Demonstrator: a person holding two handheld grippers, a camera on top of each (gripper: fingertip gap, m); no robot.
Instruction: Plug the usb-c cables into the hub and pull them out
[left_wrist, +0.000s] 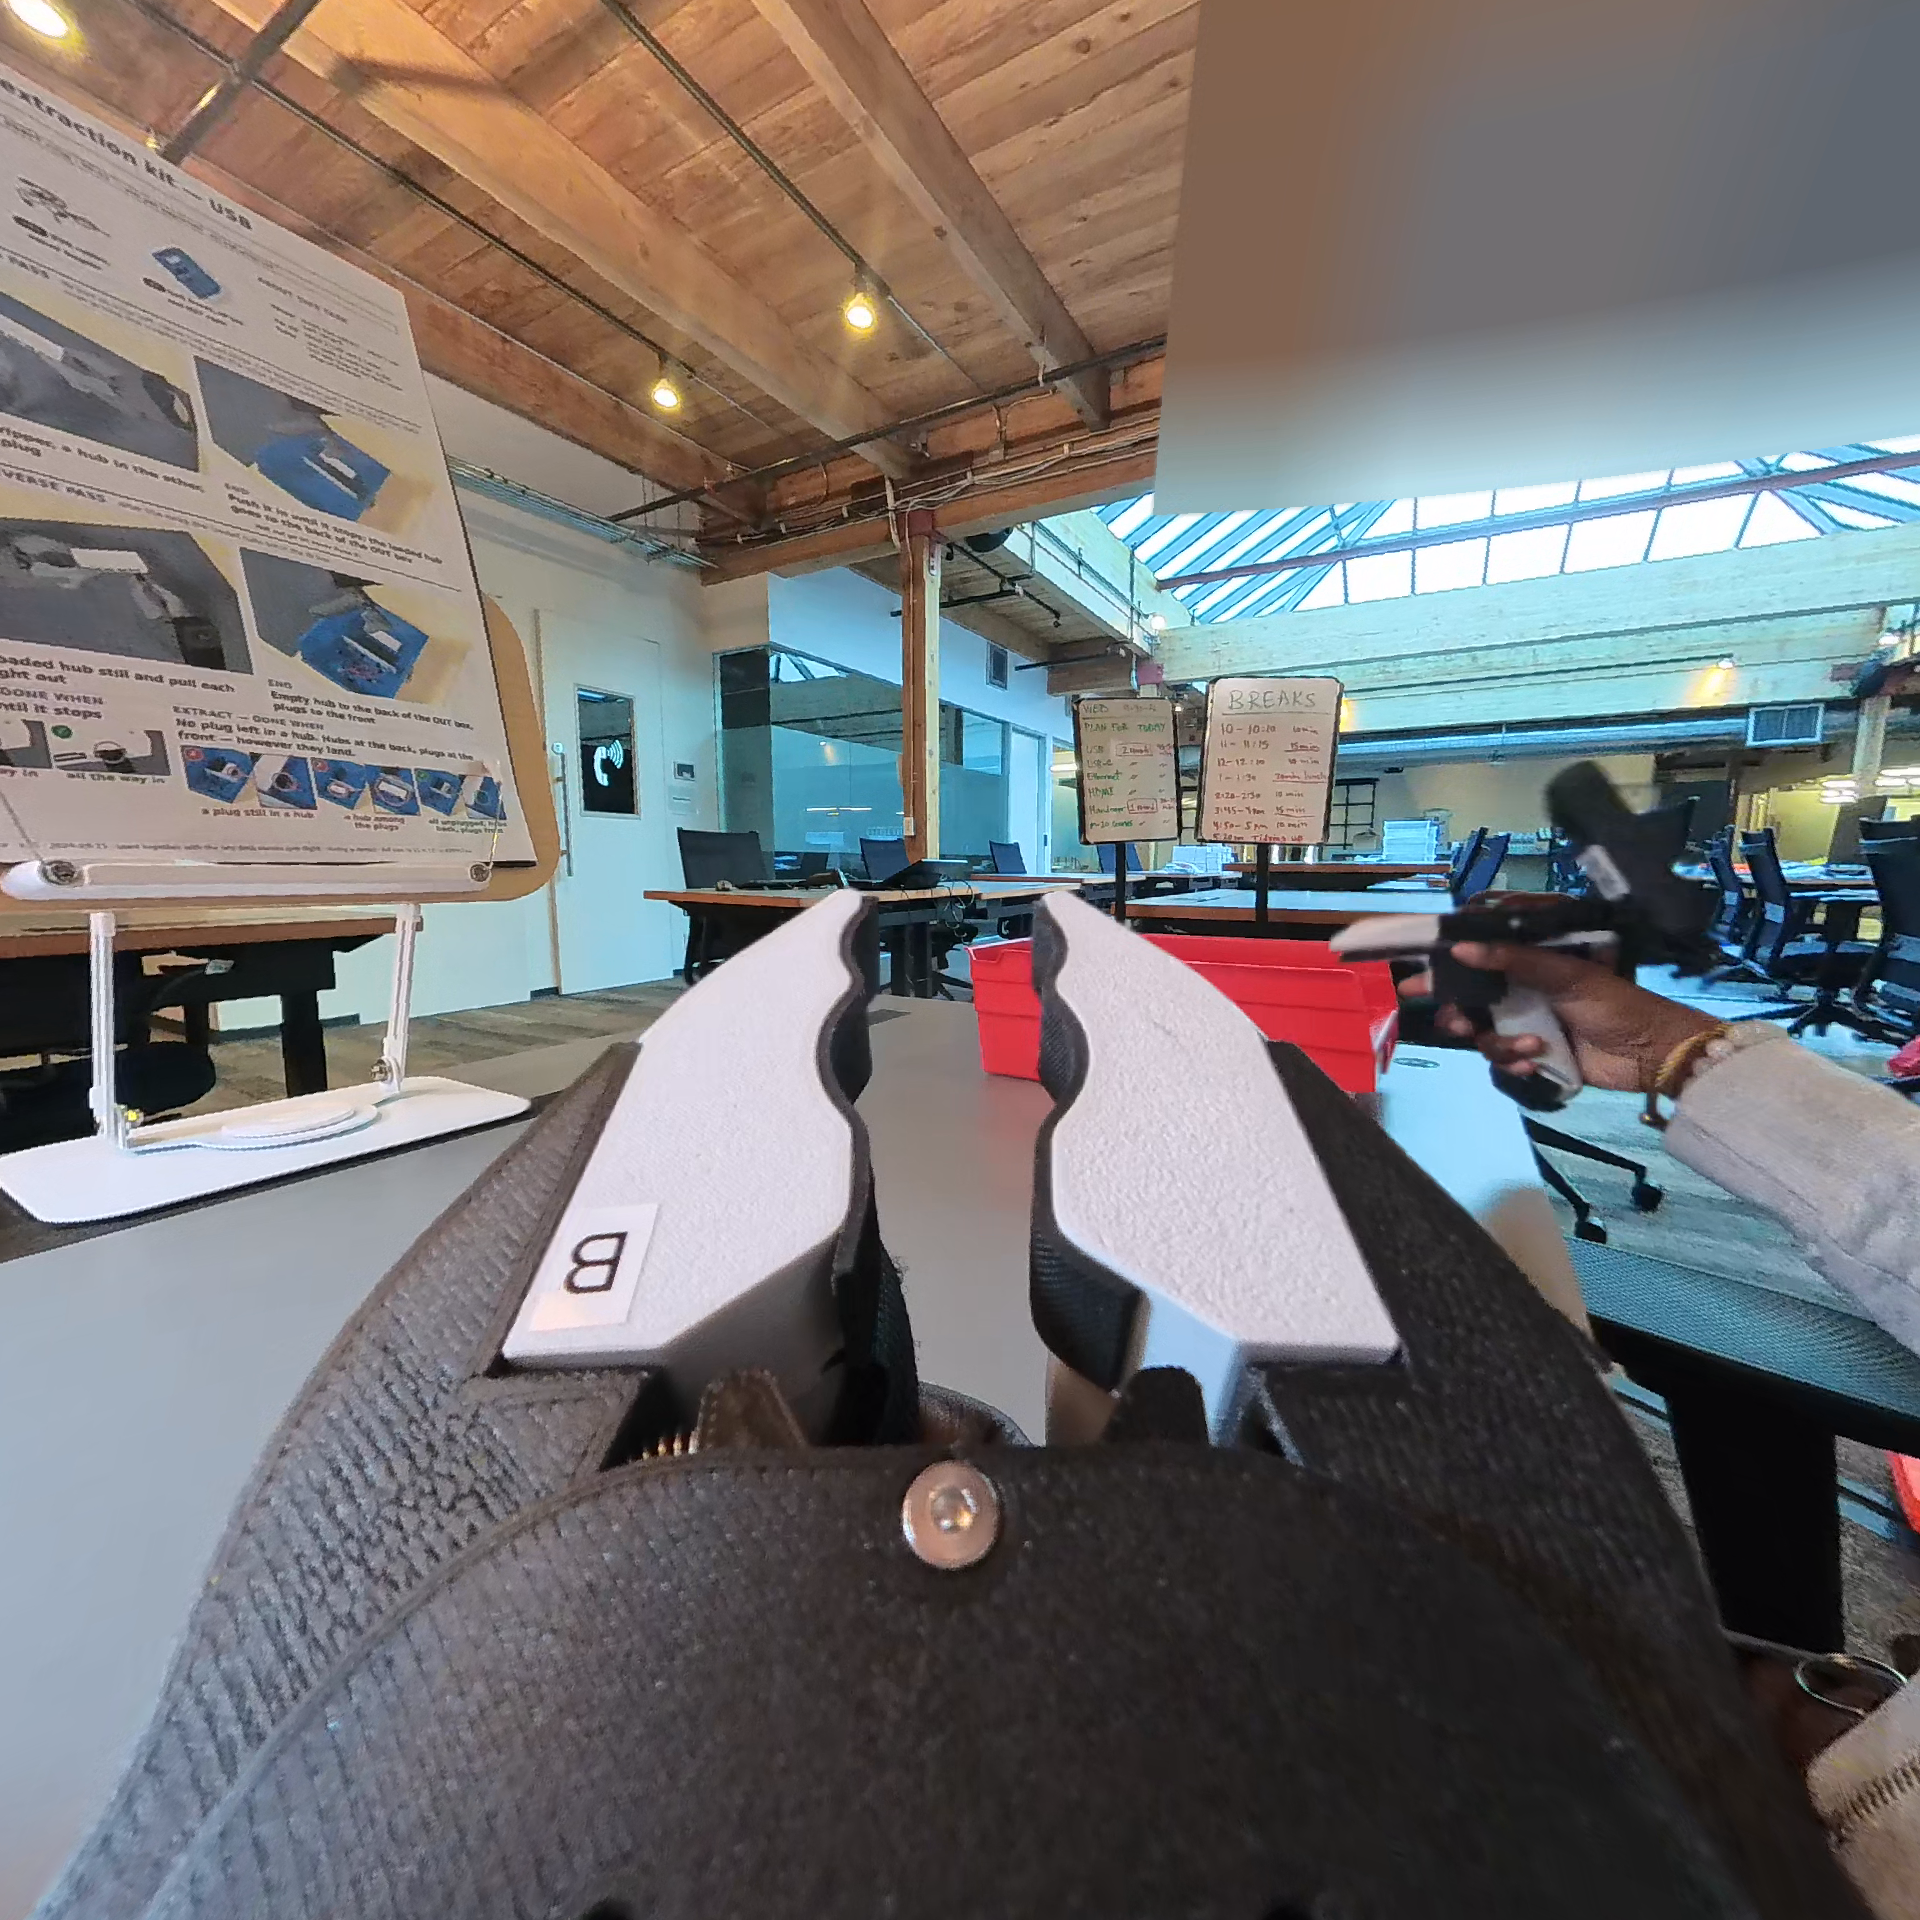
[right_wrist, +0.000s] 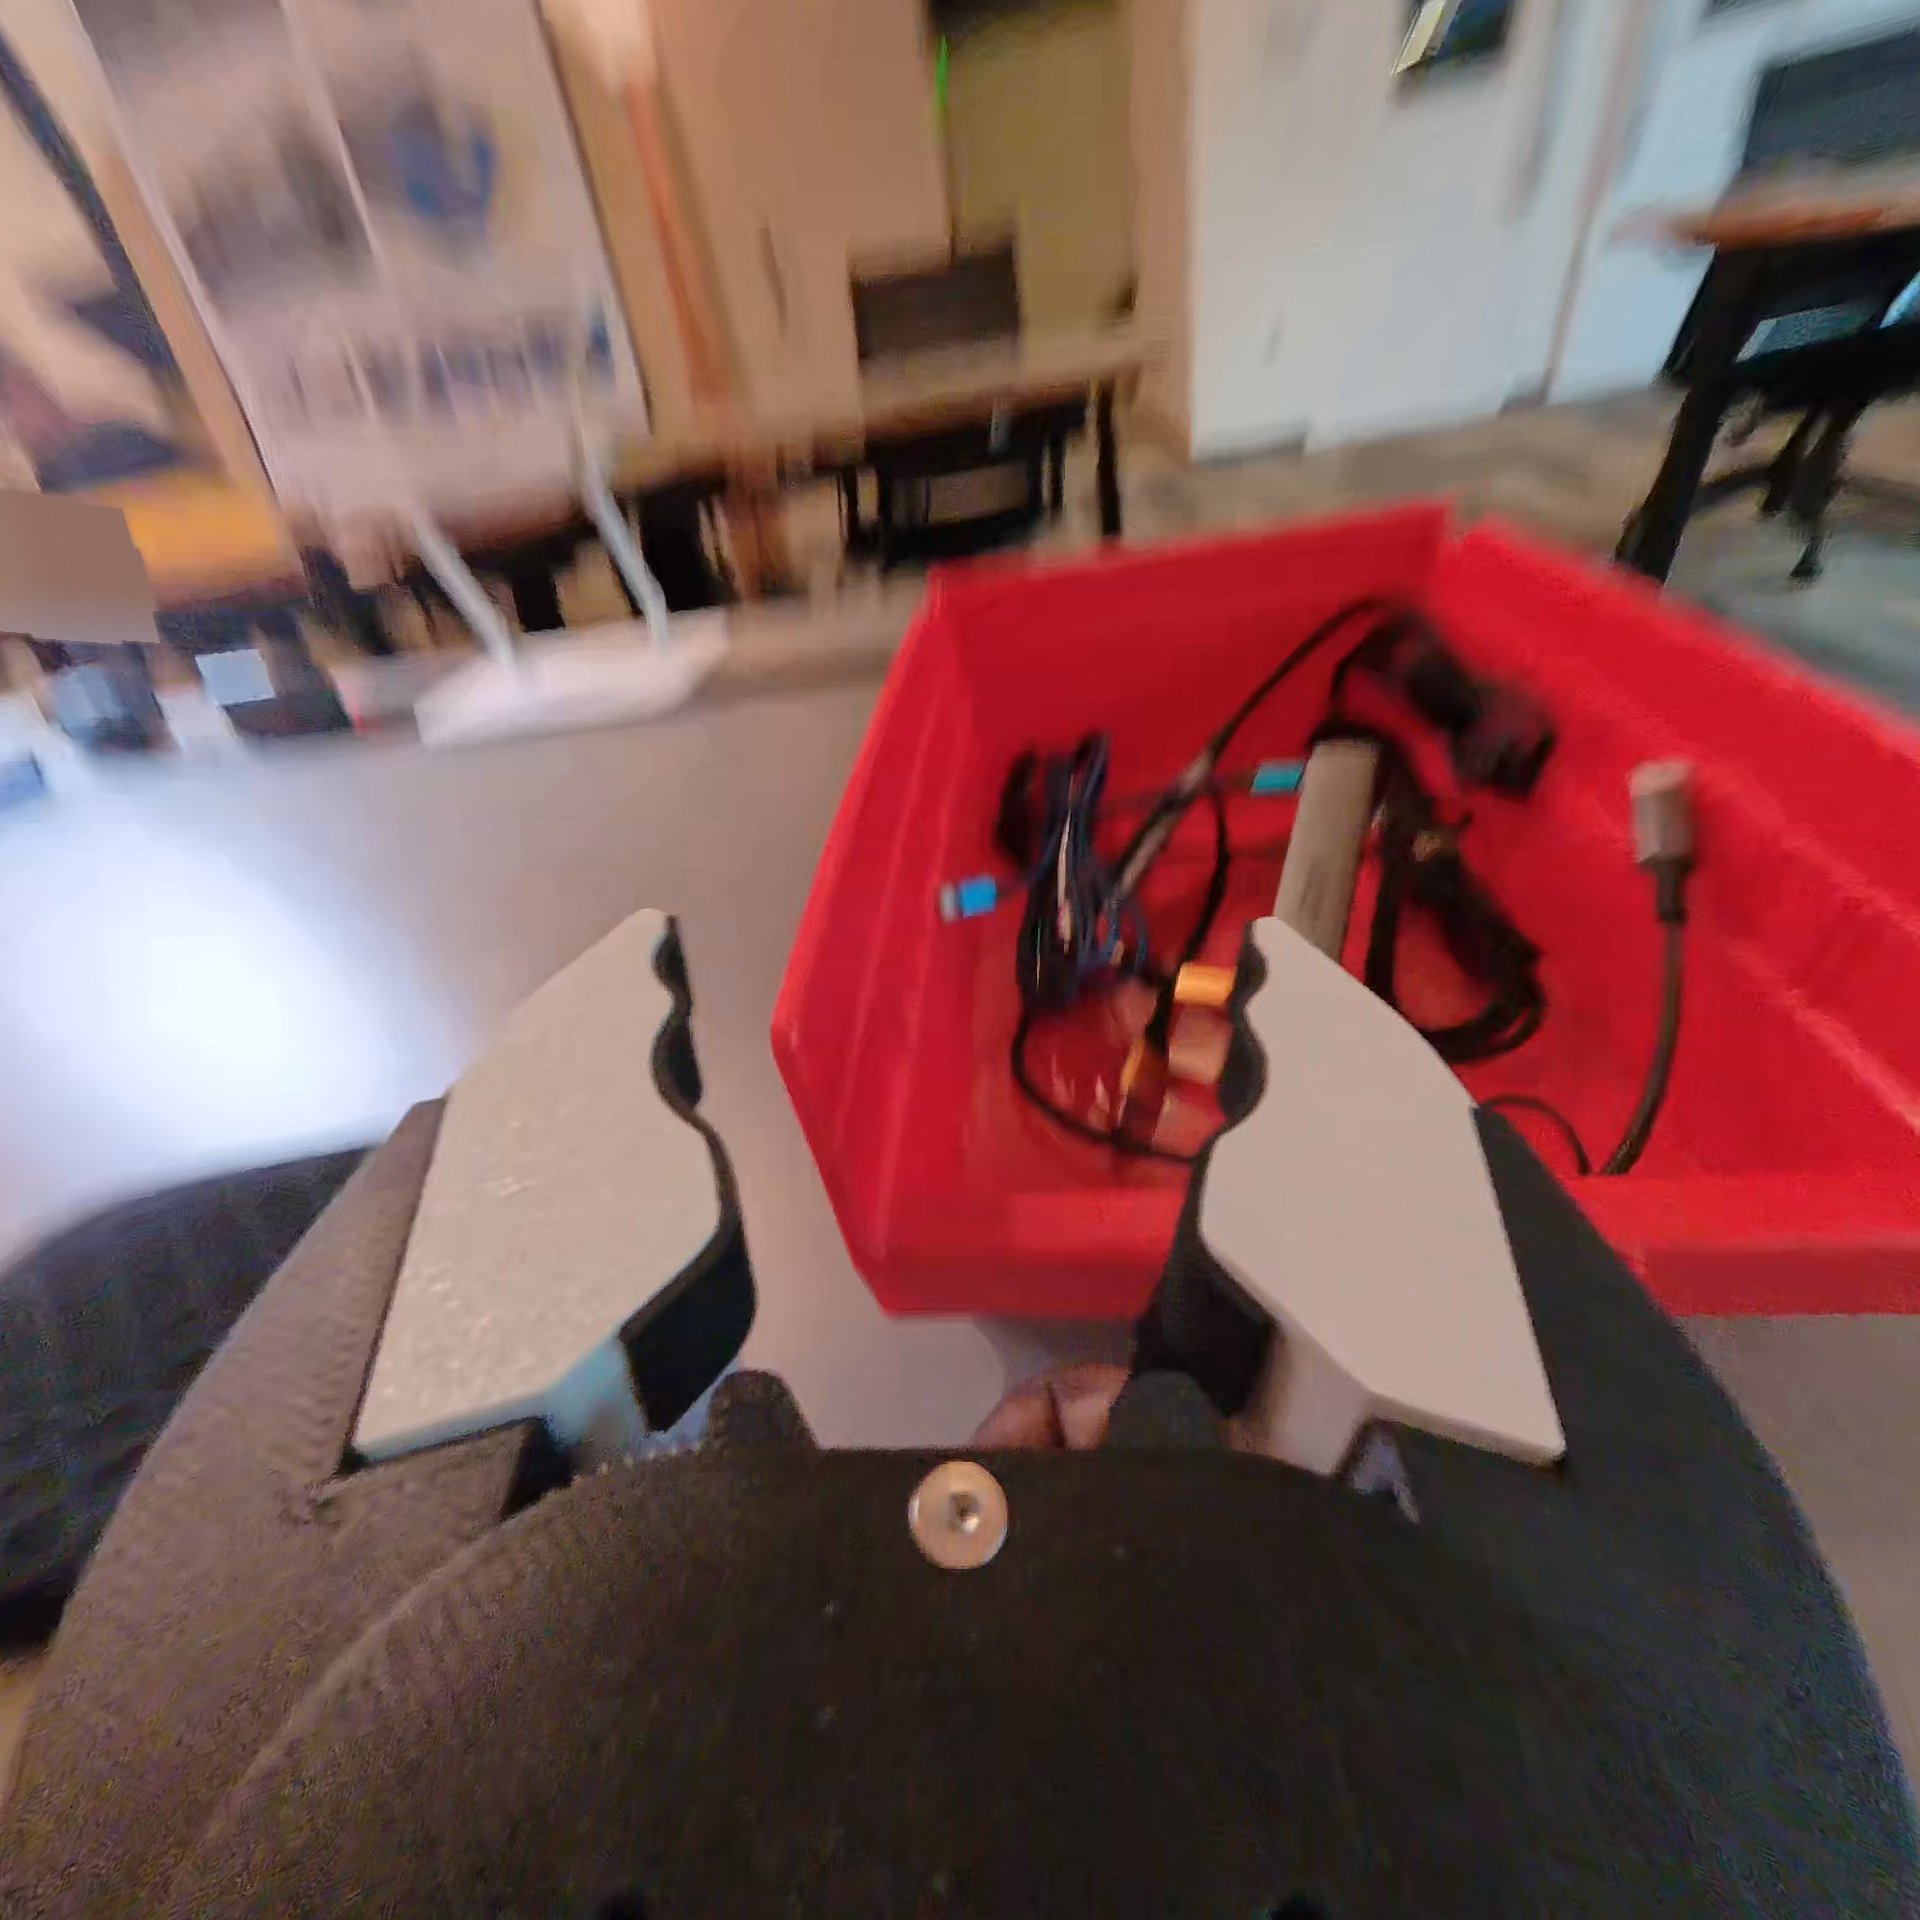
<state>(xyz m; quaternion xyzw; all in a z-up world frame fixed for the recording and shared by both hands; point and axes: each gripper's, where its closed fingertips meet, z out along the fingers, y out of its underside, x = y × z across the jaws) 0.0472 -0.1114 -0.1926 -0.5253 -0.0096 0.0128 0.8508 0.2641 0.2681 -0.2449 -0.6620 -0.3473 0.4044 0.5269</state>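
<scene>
A red bin (right_wrist: 904, 935) stands on the grey table and holds a tangle of black cables (right_wrist: 1070, 914), a grey hub (right_wrist: 1330, 842) lying lengthwise, and a black cable with a grey plug (right_wrist: 1662, 805) on the right. My right gripper (right_wrist: 961, 945) is open wide and empty, hovering just before the bin's near left corner. The view is motion-blurred. My left gripper (left_wrist: 951, 925) is open and empty, held above the table and pointing toward the bin (left_wrist: 1278, 997). The right gripper (left_wrist: 1361, 940) also shows there, held by a hand over the bin.
An instruction board on a white stand (left_wrist: 239, 1132) sits on the table at the left. The table edge (left_wrist: 1714, 1340) runs along the right. Office desks, chairs and two whiteboards stand behind. Tip to tip, the grippers are about 45 centimetres apart.
</scene>
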